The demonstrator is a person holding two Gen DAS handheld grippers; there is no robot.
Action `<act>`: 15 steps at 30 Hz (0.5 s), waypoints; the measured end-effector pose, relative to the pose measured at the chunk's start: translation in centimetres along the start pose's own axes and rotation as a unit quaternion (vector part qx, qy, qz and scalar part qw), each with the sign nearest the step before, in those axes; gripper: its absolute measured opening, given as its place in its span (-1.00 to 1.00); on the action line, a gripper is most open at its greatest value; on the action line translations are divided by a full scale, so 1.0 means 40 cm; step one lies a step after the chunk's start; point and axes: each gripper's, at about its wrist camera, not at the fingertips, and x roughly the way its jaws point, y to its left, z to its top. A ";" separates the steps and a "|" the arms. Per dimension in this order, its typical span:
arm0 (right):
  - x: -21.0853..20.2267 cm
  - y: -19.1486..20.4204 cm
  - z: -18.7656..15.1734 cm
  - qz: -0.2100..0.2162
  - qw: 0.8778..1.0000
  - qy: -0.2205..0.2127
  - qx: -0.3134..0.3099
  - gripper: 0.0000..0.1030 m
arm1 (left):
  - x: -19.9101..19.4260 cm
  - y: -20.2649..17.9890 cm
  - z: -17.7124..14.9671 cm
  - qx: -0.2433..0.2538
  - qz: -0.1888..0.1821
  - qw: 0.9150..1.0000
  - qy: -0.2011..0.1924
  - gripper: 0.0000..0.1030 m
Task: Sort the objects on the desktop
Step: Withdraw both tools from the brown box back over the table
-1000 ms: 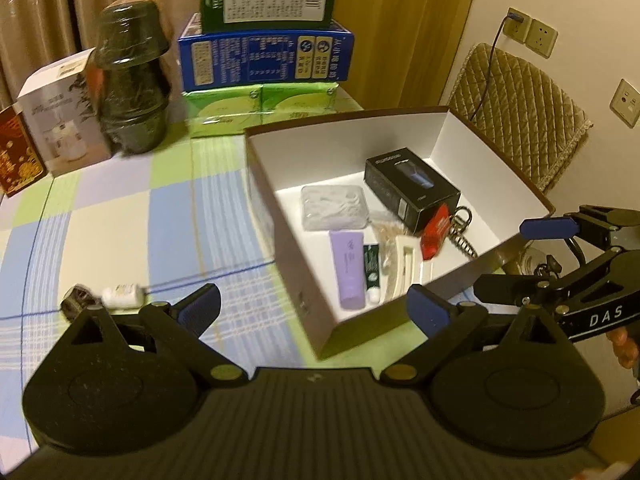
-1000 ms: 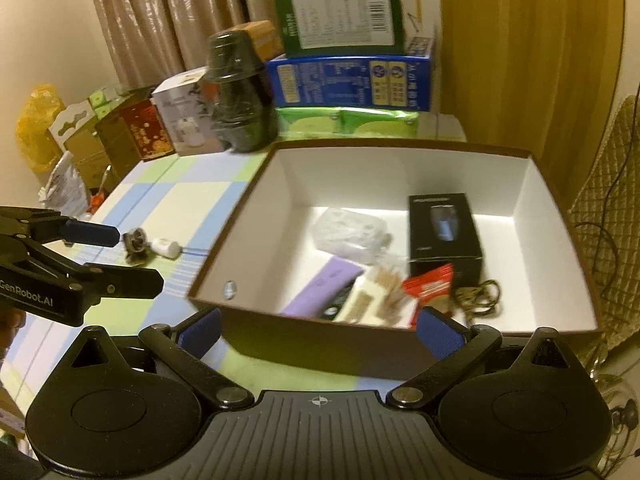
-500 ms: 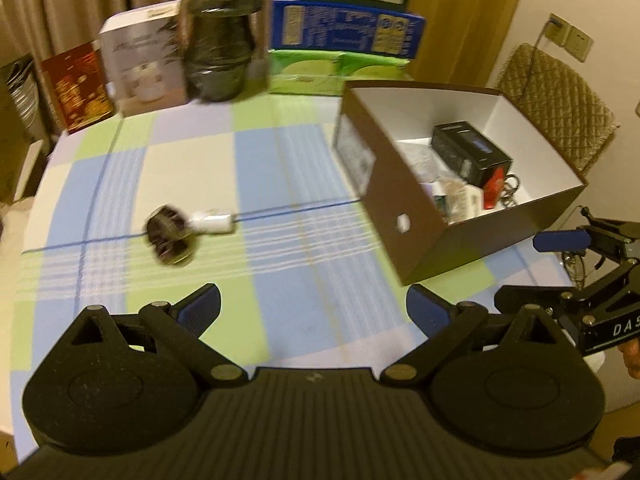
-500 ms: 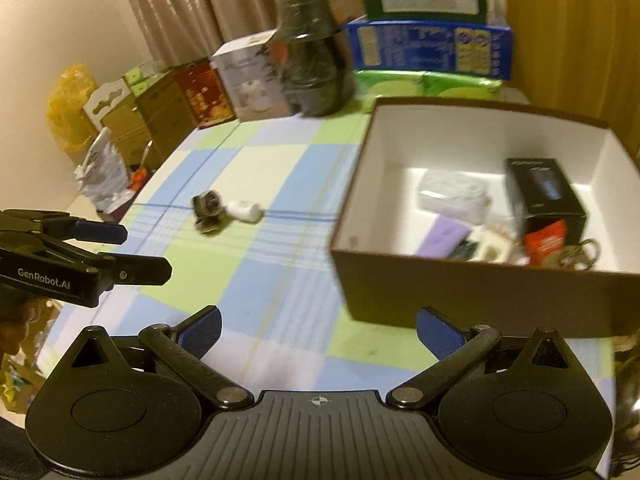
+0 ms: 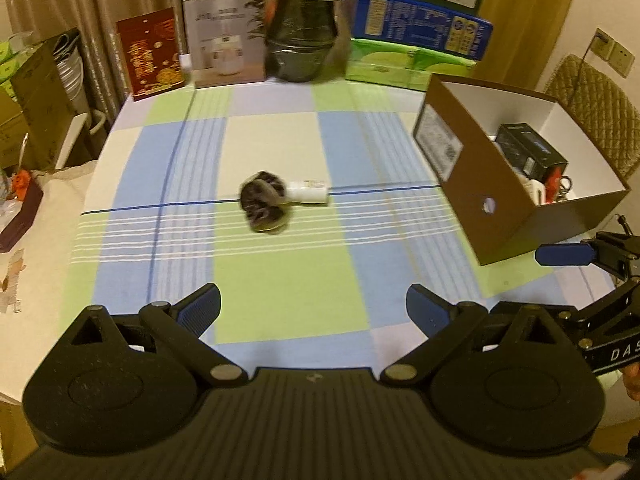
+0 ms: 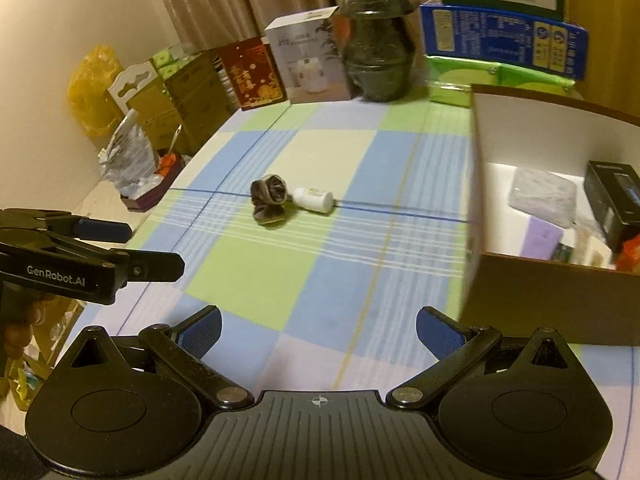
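A dark scrunchie (image 5: pixel 264 207) and a small white bottle (image 5: pixel 307 191) lie side by side on the checked tablecloth, mid-table; they also show in the right wrist view, scrunchie (image 6: pixel 270 199) and bottle (image 6: pixel 313 199). A brown box with white inside (image 5: pixel 496 196) stands at the right and holds a black box (image 5: pixel 530 152), a purple tube (image 6: pixel 542 238) and other small items. My left gripper (image 5: pixel 313 307) is open and empty over the near table edge. My right gripper (image 6: pixel 318 326) is open and empty, near the box's front left corner (image 6: pixel 470 264).
Along the table's back stand a red card (image 5: pixel 150 54), a white carton (image 5: pixel 225 38), a dark jar (image 5: pixel 304 36) and stacked blue and green boxes (image 5: pixel 420 40). Cardboard boxes and bags (image 6: pixel 132 112) sit beyond the left edge. A quilted chair (image 5: pixel 592 108) stands behind the box.
Both grippers have swung left and pulled back from the box toward the open table. The scrunchie and bottle now sit centred ahead. Both stay open.
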 end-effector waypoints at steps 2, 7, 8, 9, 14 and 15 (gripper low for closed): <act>0.018 0.013 0.005 -0.007 1.000 -0.003 -0.002 0.96 | 0.006 0.017 -0.002 -0.001 0.005 1.000 0.003 0.89; 0.057 0.033 0.021 -0.026 1.000 -0.014 0.009 0.96 | 0.025 0.054 -0.006 0.003 0.014 1.000 0.007 0.88; 0.066 0.038 0.024 -0.029 0.999 -0.015 0.009 0.95 | 0.030 0.059 -0.005 0.005 0.017 1.000 0.007 0.88; 0.074 0.042 0.028 -0.030 0.999 -0.016 0.008 0.95 | 0.036 0.064 -0.004 0.007 0.021 1.000 0.008 0.88; 0.119 0.063 0.048 -0.037 0.999 -0.019 0.003 0.91 | 0.063 0.095 0.007 0.014 0.034 0.999 0.004 0.85; 0.125 0.063 0.052 -0.039 0.999 -0.021 0.003 0.83 | 0.069 0.101 0.011 0.014 0.033 0.999 0.002 0.84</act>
